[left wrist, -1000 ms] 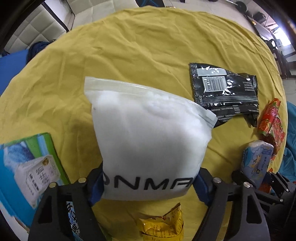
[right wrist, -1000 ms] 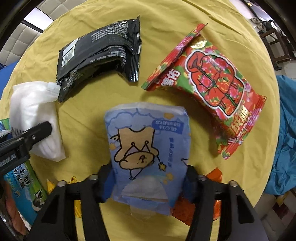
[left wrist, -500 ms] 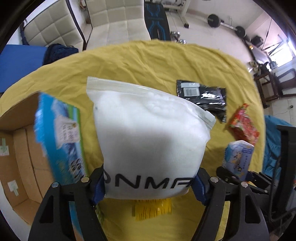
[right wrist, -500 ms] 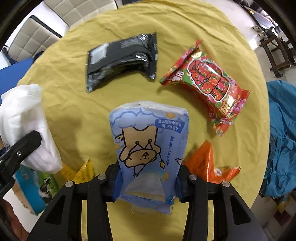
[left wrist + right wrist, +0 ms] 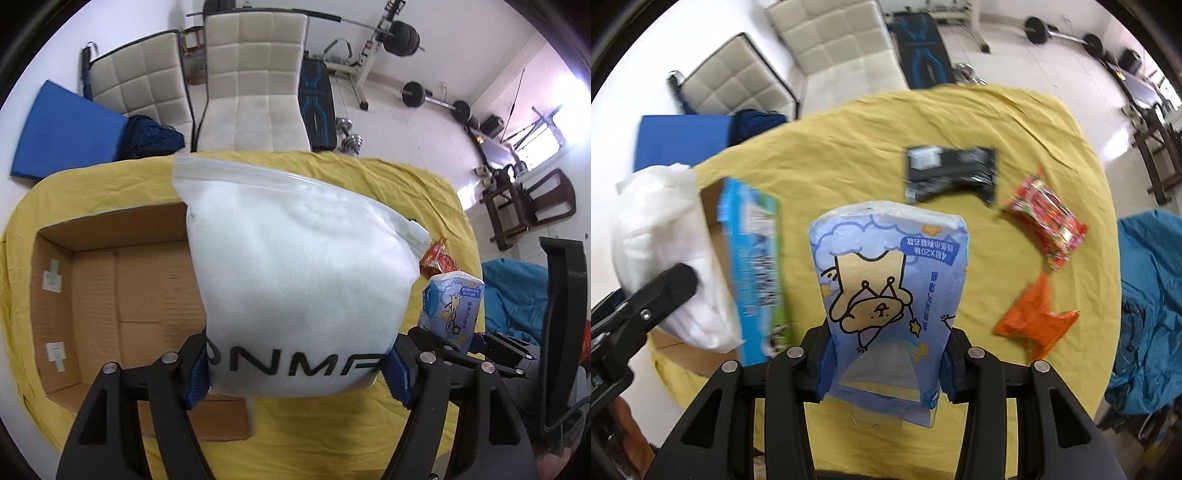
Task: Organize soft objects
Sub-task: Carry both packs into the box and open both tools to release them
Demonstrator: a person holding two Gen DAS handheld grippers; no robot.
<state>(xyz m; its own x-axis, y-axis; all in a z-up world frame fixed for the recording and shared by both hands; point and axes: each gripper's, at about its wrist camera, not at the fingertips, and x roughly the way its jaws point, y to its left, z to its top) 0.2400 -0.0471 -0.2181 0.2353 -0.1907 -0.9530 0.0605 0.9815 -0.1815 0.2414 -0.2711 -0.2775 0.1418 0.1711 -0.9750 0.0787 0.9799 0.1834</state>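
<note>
My left gripper (image 5: 297, 369) is shut on a puffy white zip bag (image 5: 295, 273) with black lettering, held high over an open cardboard box (image 5: 110, 295) on the yellow-covered table (image 5: 436, 192). My right gripper (image 5: 886, 358) is shut on a blue tissue pack (image 5: 890, 291) with a cartoon bear, also lifted above the table. The tissue pack (image 5: 452, 306) shows at the right of the left wrist view. The white bag (image 5: 665, 251) and a left finger (image 5: 646, 306) show at the left of the right wrist view.
On the table lie a black packet (image 5: 951, 171), a red snack bag (image 5: 1047, 221) and an orange packet (image 5: 1034, 317). A blue-green carton (image 5: 753, 273) stands at the box's side. White chairs (image 5: 255, 85), a blue mat (image 5: 62, 136) and gym weights surround the table.
Both grippers have risen well above the table with their loads. The left one has swung over the cardboard box, which has come into view. The right jaws have squeezed tighter on the tissue pack.
</note>
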